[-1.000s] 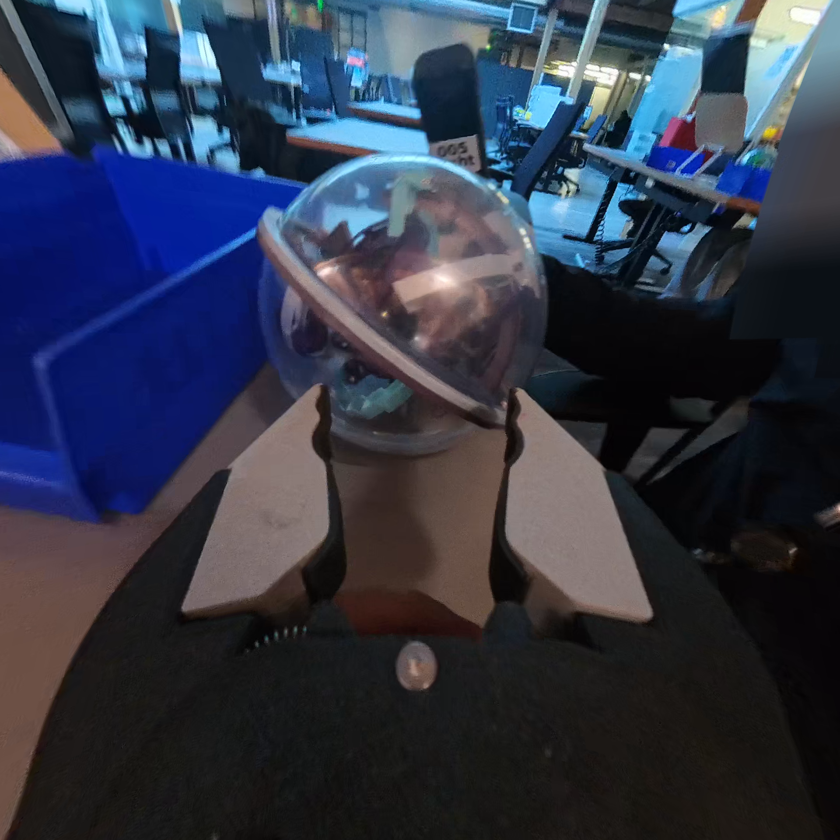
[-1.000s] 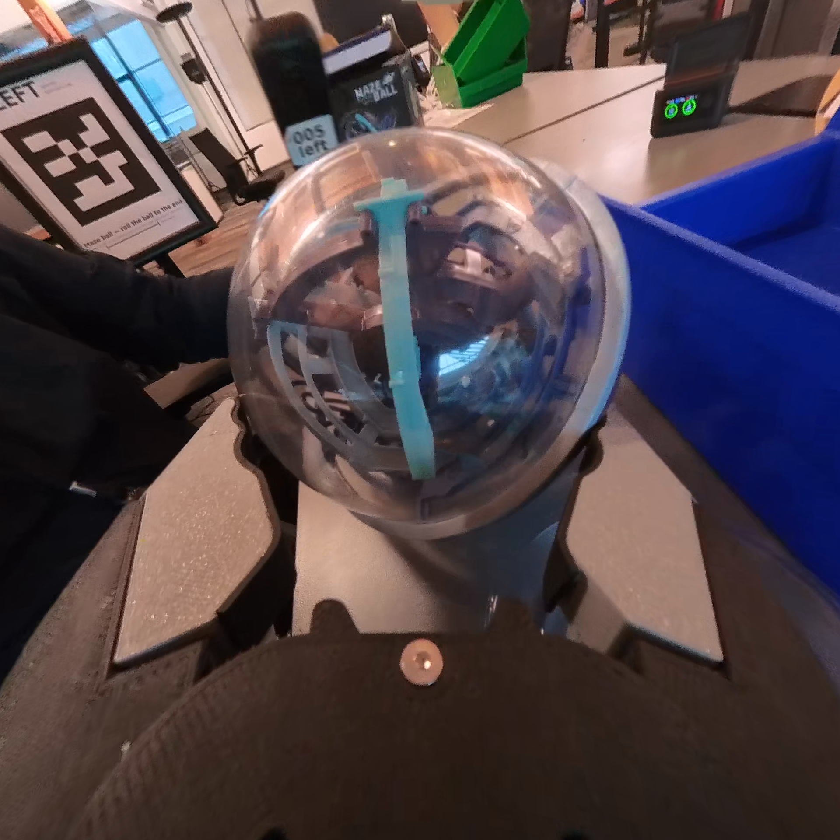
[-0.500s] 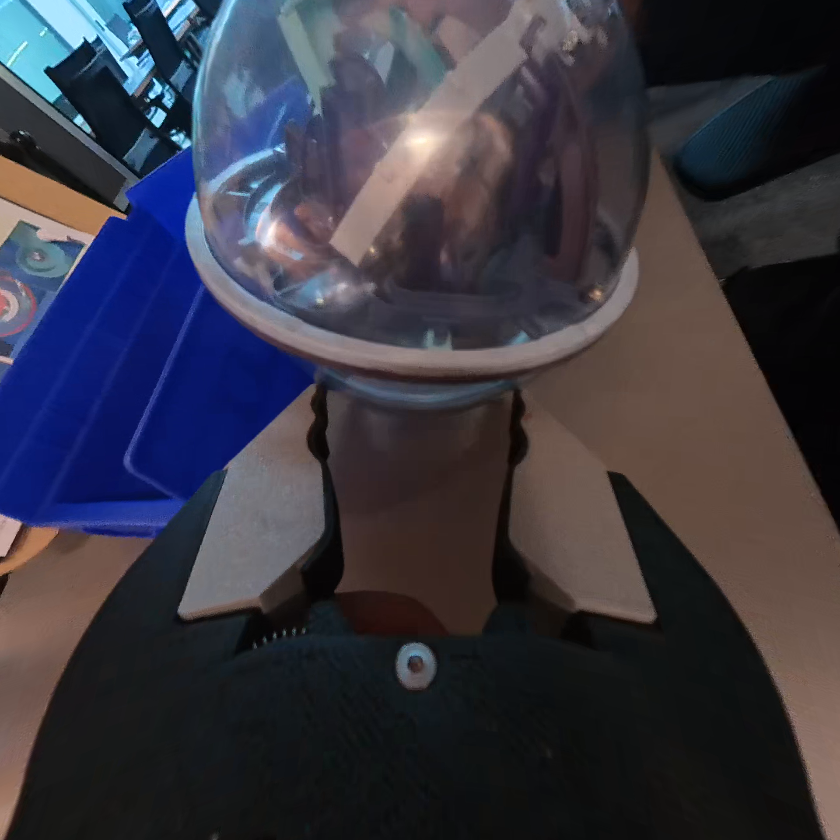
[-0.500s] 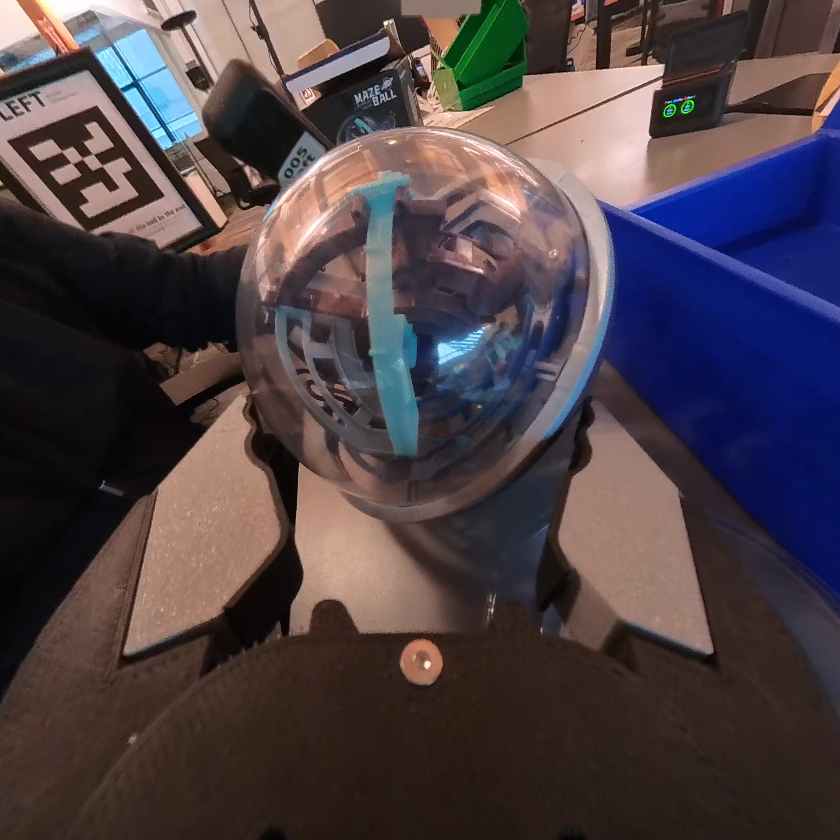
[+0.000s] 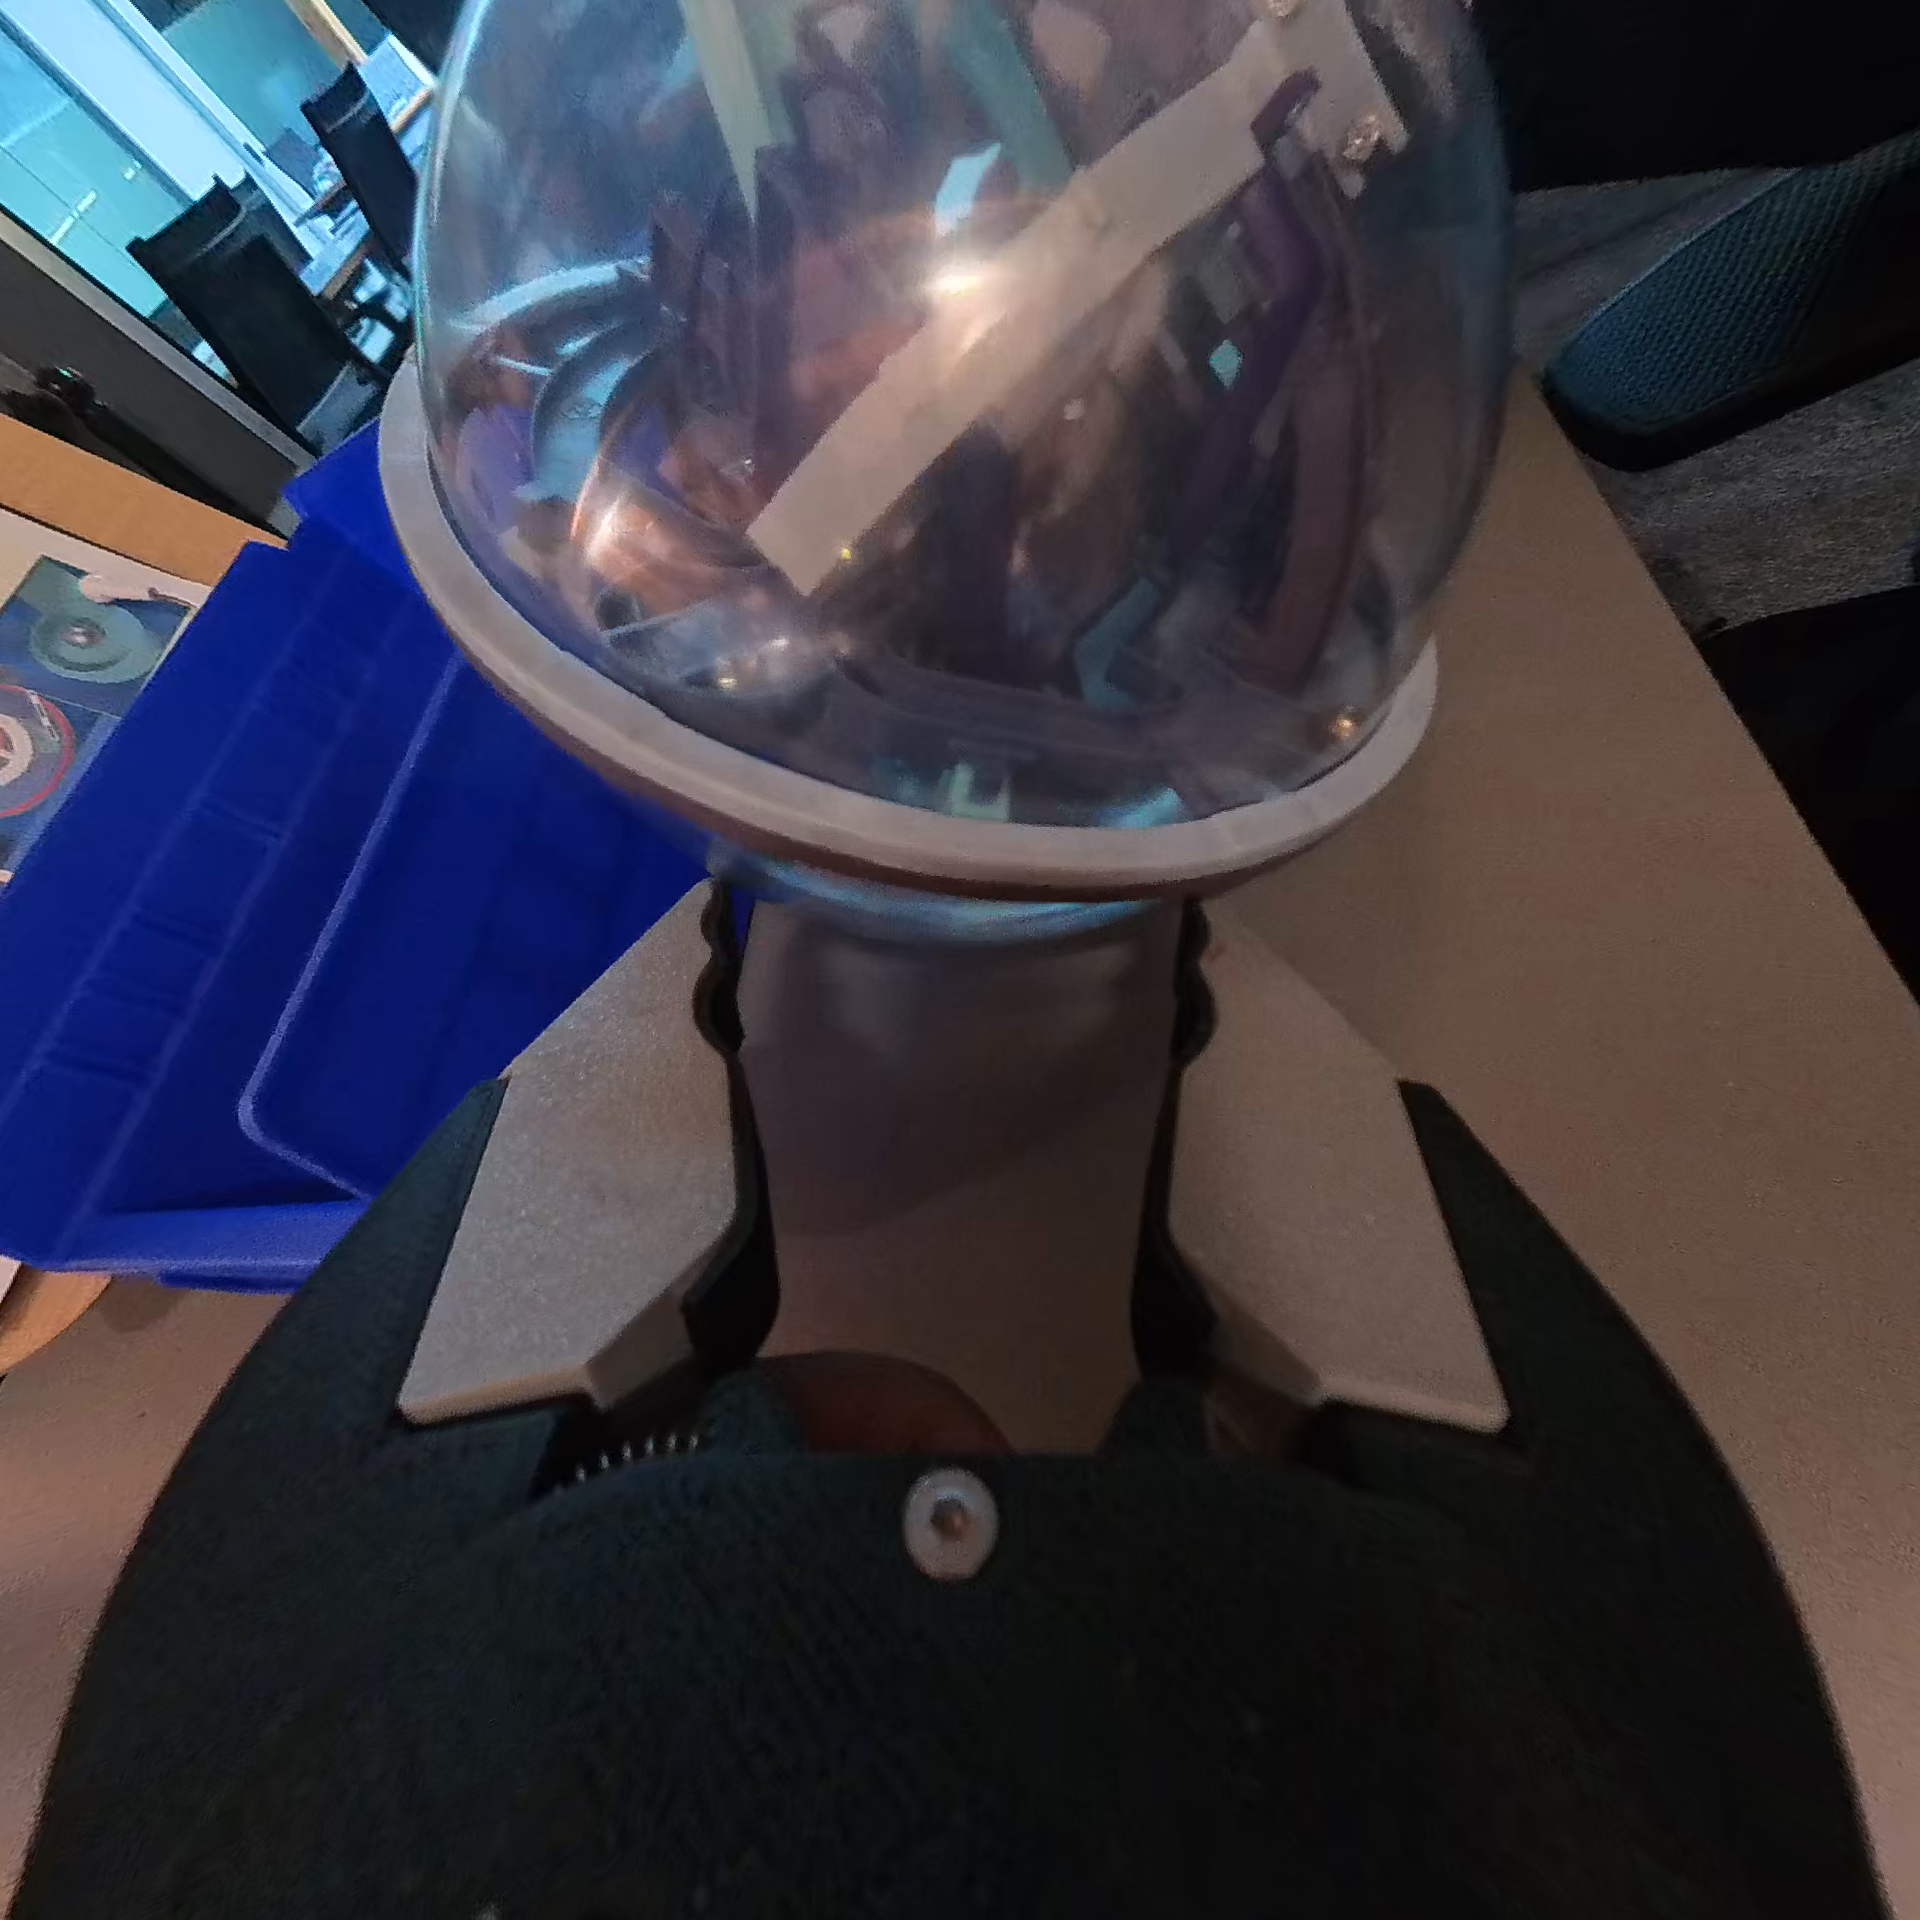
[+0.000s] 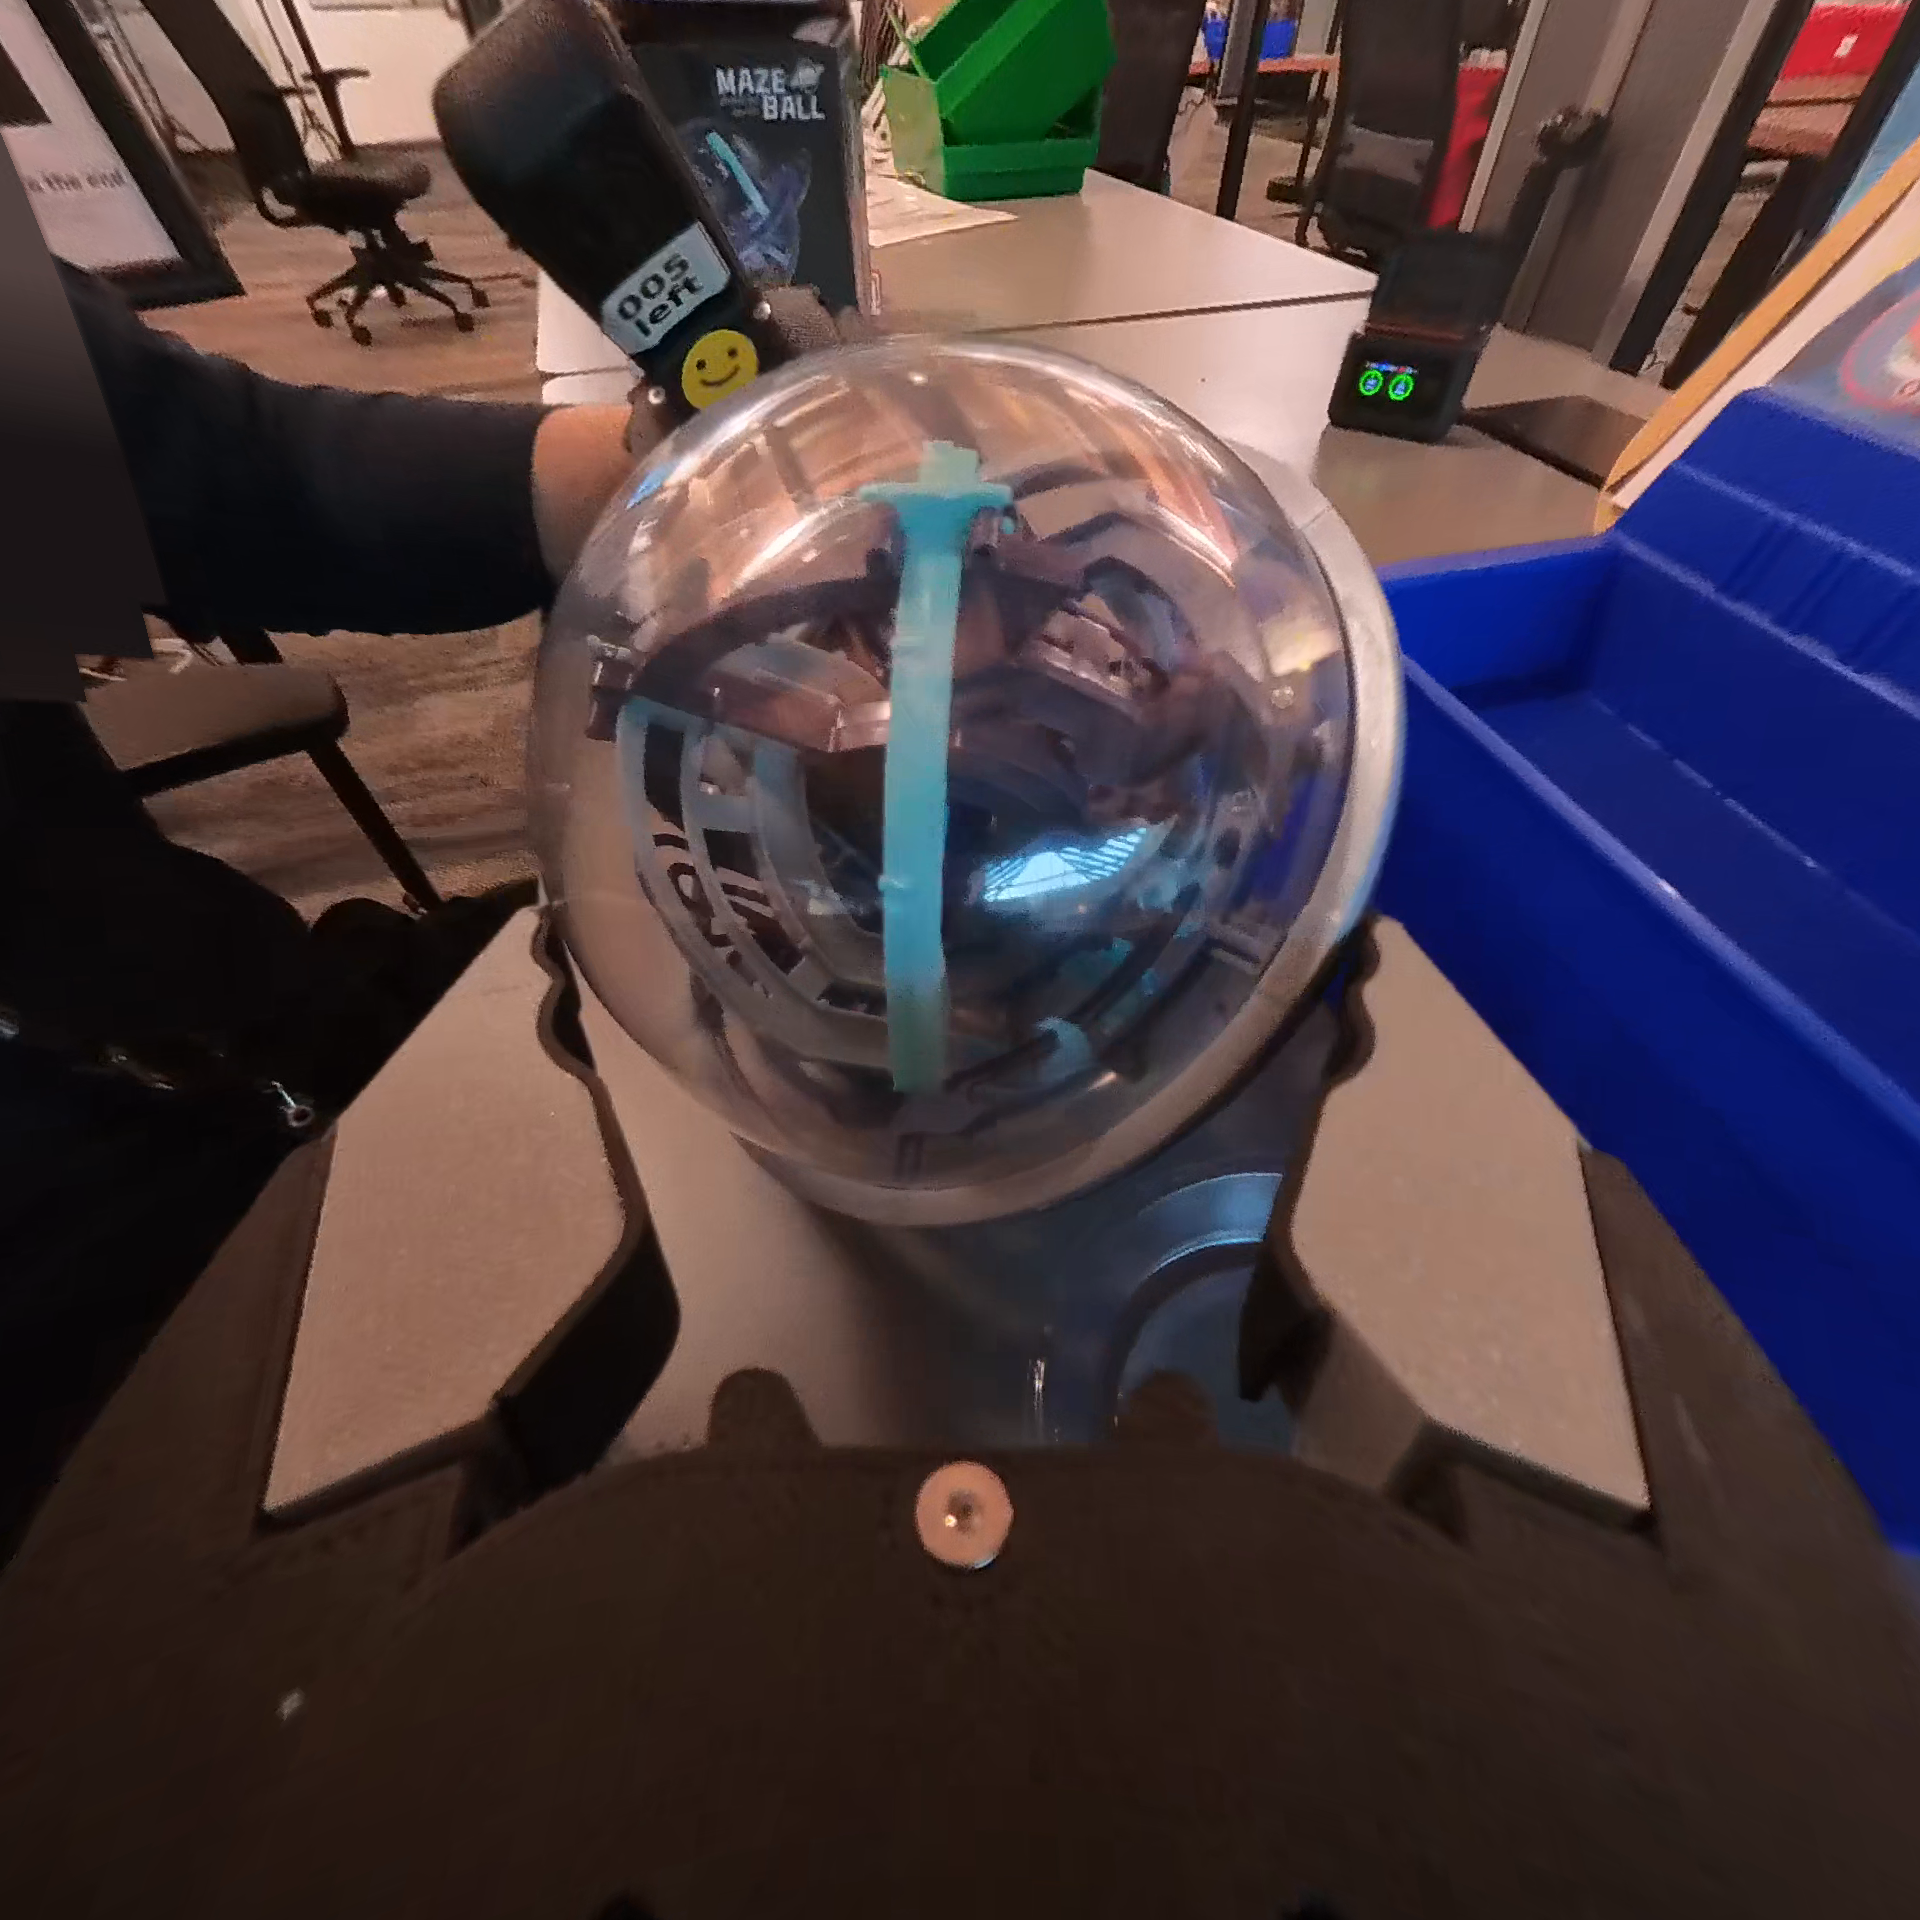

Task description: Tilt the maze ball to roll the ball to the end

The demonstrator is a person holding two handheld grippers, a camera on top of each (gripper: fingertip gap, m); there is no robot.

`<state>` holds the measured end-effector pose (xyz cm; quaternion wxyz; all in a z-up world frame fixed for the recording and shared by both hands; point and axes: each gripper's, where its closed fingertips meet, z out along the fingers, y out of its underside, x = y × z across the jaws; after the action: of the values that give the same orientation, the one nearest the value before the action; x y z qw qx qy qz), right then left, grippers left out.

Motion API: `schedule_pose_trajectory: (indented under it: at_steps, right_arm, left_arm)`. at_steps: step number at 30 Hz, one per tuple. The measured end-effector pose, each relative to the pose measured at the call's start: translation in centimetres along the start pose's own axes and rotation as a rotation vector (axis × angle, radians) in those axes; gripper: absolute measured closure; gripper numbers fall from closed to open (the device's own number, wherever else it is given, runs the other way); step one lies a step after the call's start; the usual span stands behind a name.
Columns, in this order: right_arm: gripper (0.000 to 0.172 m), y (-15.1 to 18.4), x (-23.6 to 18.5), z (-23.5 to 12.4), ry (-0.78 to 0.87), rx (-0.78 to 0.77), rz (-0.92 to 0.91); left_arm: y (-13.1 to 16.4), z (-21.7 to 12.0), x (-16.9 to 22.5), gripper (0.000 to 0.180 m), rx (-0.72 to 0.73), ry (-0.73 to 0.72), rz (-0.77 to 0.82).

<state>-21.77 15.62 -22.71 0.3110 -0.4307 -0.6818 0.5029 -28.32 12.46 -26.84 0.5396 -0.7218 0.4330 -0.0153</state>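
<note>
The maze ball [image 5: 935, 416] is cut off by the top edge in the left wrist view. The small ball inside cannot be picked out among reflections and blurred tracks in either view. In the right wrist view the sphere hides the left gripper's [image 6: 665, 343] jaws. A grey patch [image 6: 42, 436] covers the person's upper body at the left edge.

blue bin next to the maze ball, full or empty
Empty as far as shown: the blue bin shows only bare blue floor and walls; its far end is out of frame.

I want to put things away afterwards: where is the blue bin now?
In the right wrist view the blue bin stands on the table at the right, close beside the maze ball.
</note>
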Motion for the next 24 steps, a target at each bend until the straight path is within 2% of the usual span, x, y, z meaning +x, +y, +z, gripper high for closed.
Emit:
schedule_pose_trajectory:
  at_steps: [8,12,17,22,24]
  right_arm:
    - [0.032,-1.6,-0.8,-0.6,0.039,0.055,-0.139]
    - [0.031,-1.5,-0.4,-0.5,0.041,0.046,-0.099]
    - [0.025,-0.4,0.0,-0.3,-0.033,0.006,0.012]
    - [0.021,-0.1,0.4,0.4,-0.028,-0.007,0.021]
    - [0.020,0.0,0.5,0.4,-0.019,-0.018,0.006]
  left_arm:
    - [-0.2,0.3,0.5,0.095,-0.004,0.029,-0.004]
    - [-0.1,0.7,0.5,0.094,-0.016,0.039,-0.021]
    - [-0.6,1.1,0.3,0.091,-0.005,0.033,0.003]
    - [-0.5,2.0,0.0,0.073,-0.043,0.043,-0.030]
    - [-0.5,2.1,-0.1,0.074,-0.041,0.034,-0.012]
